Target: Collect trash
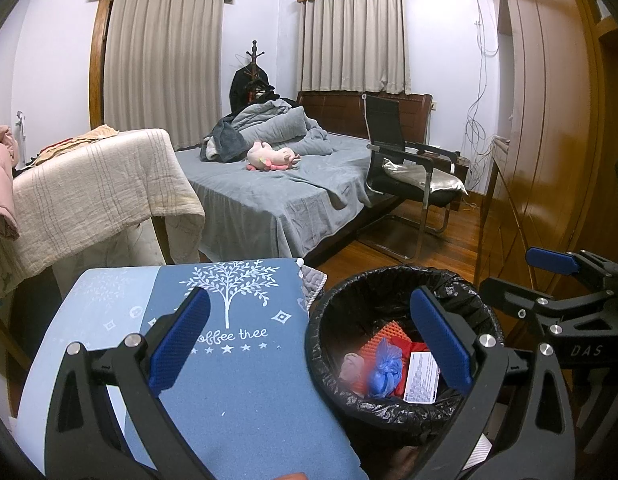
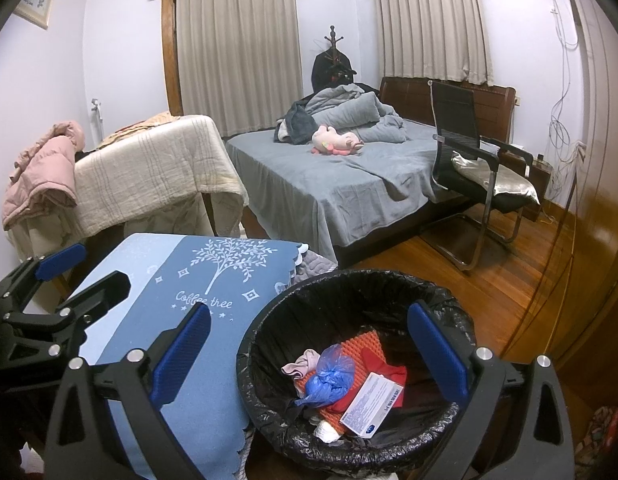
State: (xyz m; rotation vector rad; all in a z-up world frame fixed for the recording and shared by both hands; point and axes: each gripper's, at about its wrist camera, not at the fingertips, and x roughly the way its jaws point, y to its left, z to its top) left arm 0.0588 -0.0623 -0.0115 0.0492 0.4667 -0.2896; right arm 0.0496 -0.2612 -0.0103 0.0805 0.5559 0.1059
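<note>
A round trash bin (image 1: pixel 389 276) (image 2: pixel 349 280) with a black liner stands beside a table under a blue "Coffee tree" cloth (image 1: pixel 229 380) (image 2: pixel 169 276). In the bin lie a knotted blue plastic bag (image 1: pixel 383 372) (image 2: pixel 329 376), a white printed packet (image 1: pixel 423 376) (image 2: pixel 371 404), an orange ridged piece (image 1: pixel 369 340) (image 2: pixel 363 344), something red (image 2: pixel 389 368) and a pinkish wad (image 1: pixel 351 364) (image 2: pixel 303 362). My left gripper (image 1: pixel 311 340) (image 2: pixel 85 276) is open and holds nothing, straddling the table edge and bin rim. My right gripper (image 2: pixel 309 352) (image 1: pixel 525 280) is open above the bin, also holding nothing.
A bed (image 2: pixel 349 184) with grey bedding and a pink plush toy (image 2: pixel 335 142) lies behind. A black chair (image 2: pixel 477 168) stands right of it on the wood floor (image 2: pixel 509 280). A wooden wardrobe (image 1: pixel 549 140) lines the right. Cloth-draped furniture (image 2: pixel 149 176) stands at left.
</note>
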